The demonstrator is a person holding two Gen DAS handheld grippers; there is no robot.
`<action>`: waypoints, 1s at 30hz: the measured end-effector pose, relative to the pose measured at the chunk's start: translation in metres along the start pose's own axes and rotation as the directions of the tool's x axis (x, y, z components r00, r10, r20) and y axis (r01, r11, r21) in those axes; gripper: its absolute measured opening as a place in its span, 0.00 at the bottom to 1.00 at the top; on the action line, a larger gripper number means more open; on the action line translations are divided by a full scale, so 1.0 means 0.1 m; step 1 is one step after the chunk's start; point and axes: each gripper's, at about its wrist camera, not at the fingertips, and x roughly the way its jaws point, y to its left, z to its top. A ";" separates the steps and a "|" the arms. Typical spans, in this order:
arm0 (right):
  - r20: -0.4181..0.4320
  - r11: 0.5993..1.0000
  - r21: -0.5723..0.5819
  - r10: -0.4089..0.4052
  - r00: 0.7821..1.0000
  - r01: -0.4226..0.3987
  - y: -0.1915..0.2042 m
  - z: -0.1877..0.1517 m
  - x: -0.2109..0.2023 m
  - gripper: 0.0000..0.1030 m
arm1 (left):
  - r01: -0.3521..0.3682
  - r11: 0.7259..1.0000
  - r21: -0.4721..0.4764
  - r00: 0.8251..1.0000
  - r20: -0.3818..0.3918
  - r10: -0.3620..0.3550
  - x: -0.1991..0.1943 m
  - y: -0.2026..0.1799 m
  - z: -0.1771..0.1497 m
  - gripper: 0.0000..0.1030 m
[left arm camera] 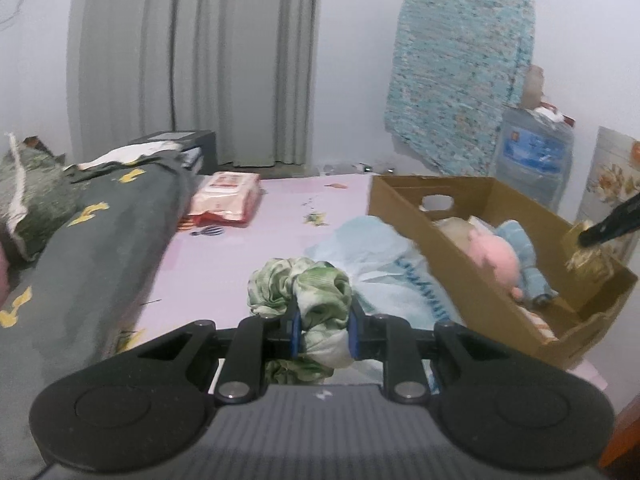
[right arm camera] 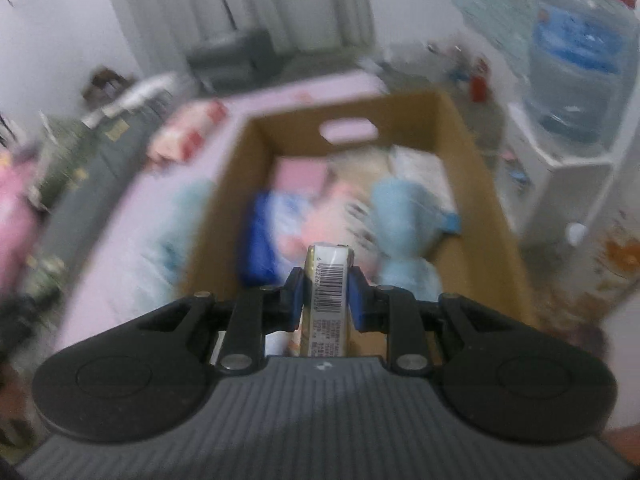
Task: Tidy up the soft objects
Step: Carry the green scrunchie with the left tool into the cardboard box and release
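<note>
The left gripper (left arm camera: 322, 326) is clamped on a bunched green-and-white cloth (left arm camera: 308, 296). Bare pink bedsheet (left arm camera: 224, 268) lies open ahead-left; the cardboard box (left arm camera: 404, 216) wall stands close on its right. The right gripper (right arm camera: 325, 294) pinches a small barcoded packet (right arm camera: 329, 280) above the box's near end, plush toys (right arm camera: 400, 232) blurred beyond.

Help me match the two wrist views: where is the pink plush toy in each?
Left wrist view: the pink plush toy lies inside the cardboard box, right of centre.
Right wrist view: a blurred pink shape at centre, in the box just beyond the held packet.
Shared landmark: the box's oval handle hole.
</note>
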 end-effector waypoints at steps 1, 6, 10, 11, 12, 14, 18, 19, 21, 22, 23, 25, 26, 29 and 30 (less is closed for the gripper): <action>-0.016 1.000 -0.009 -0.015 1.000 0.015 -0.05 -0.03 0.06 0.21 | 0.006 1.000 0.008 1.000 -0.003 -0.006 0.01 -0.06 0.01 0.22; -0.121 0.998 -0.060 -0.023 0.992 0.015 -0.12 -0.21 0.47 0.25 | 0.006 0.999 0.054 1.000 -0.008 -0.005 0.05 -0.32 0.03 0.22; -0.163 0.996 -0.002 0.086 0.983 -0.088 -0.14 -0.33 0.57 0.28 | 0.002 0.996 0.086 1.000 -0.013 -0.001 0.07 -0.45 0.07 0.22; -0.151 0.994 0.021 0.111 0.982 -0.109 -0.17 -0.34 0.55 0.29 | 0.004 0.995 0.097 1.000 -0.014 -0.003 0.08 -0.49 0.09 0.22; -0.133 0.990 0.054 0.139 0.981 -0.133 -0.22 -0.35 0.50 0.30 | 0.009 0.994 0.109 1.000 -0.013 -0.007 0.09 -0.54 0.12 0.22; -0.078 0.980 0.113 0.172 0.982 -0.163 -0.33 -0.35 0.33 0.31 | 0.029 0.992 0.126 1.000 -0.010 -0.028 0.11 -0.63 0.20 0.22; 0.105 0.959 0.178 0.206 0.973 -0.222 -0.50 -0.45 -0.21 0.37 | 0.122 0.981 0.153 0.992 -0.004 -0.123 0.17 -0.91 0.44 0.22; 0.157 0.954 0.188 0.206 0.966 -0.234 -0.53 -0.50 -0.34 0.43 | 0.158 0.974 0.161 0.987 -0.013 -0.158 0.20 -1.01 0.51 0.23; 0.255 0.946 0.206 0.194 0.947 -0.250 -0.60 -0.62 -0.60 0.49 | 0.232 0.959 0.164 0.973 -0.055 -0.226 0.30 -1.21 0.63 0.23; 0.310 0.942 0.215 0.182 0.933 -0.256 -0.63 -0.71 -0.75 0.51 | 0.276 0.949 0.155 0.961 -0.083 -0.266 0.37 -1.32 0.69 0.23; 0.349 0.939 0.228 0.168 0.922 -0.258 -0.67 -0.80 -0.87 0.53 | 0.318 0.937 0.145 0.946 -0.112 -0.304 0.45 -1.43 0.73 0.23; 0.411 0.931 0.263 0.131 0.902 -0.255 -0.73 -1.01 -1.07 0.55 | 0.390 0.912 0.126 0.915 -0.168 -0.368 0.62 -1.67 0.80 0.23; 0.432 0.926 0.282 0.112 0.895 -0.251 -0.75 -1.12 -1.14 0.56 | 0.418 0.900 0.121 0.900 -0.193 -0.392 0.71 -1.79 0.83 0.23; 0.470 0.904 0.352 0.054 0.881 -0.243 -0.82 -1.47 -1.27 0.58 | 0.486 0.869 0.094 0.855 -0.254 -0.452 0.96 -2.13 0.90 0.23; 0.474 0.891 0.384 0.035 0.880 -0.242 -0.85 -1.61 -1.31 0.58 | 0.504 0.860 0.082 0.842 -0.270 -0.467 1.03 -2.22 0.91 0.26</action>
